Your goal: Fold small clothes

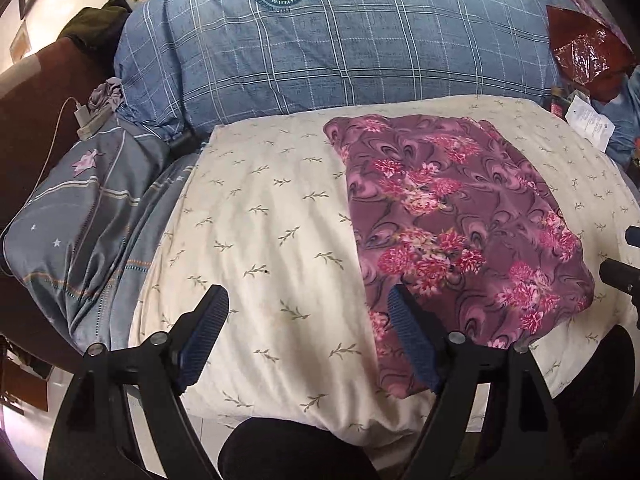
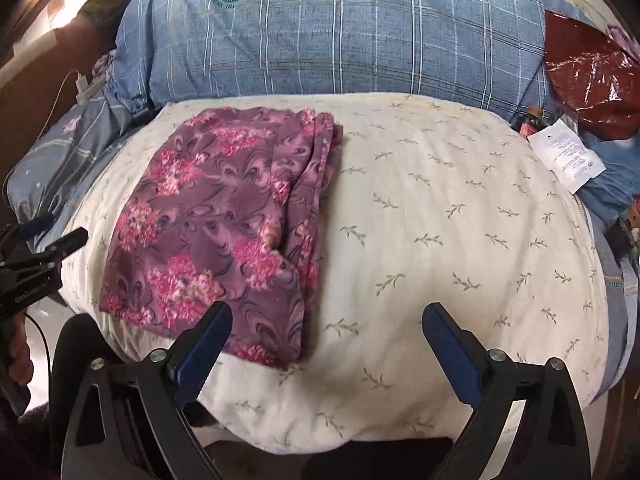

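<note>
Blue checked quilt [image 1: 340,52]: bulky, lies across the far side of the bed, white grid lines, round teal emblem on top.
Cream leaf-print pad [image 1: 256,216]: covers the near half of the bed, serves as folding surface; front edge hangs toward the viewer.
Grey star-print pillow [image 1: 84,216]: left of the pad, partly tucked under the quilt; white charger with cable [image 1: 82,118] sits on its far end.
Purple floral garment [image 2: 216,224]: folded into a rough rectangle, lying flat on the pad; layered fold edges visible along its right side in the right wrist view. Nothing touches it.
Red plastic bag [image 2: 588,76]: far right, beside the quilt, crinkled and shiny.
Printed paper slip [image 2: 564,156]: just off the pad's right far corner.
Left gripper [image 1: 308,312]: jaws spread wide, nothing between the pads; hovers above the pad's near edge, its right finger over the garment's near left corner.
Right gripper [image 2: 328,328]: jaws at full spread, empty; left finger over the garment's near right corner, right finger over bare pad.
</note>
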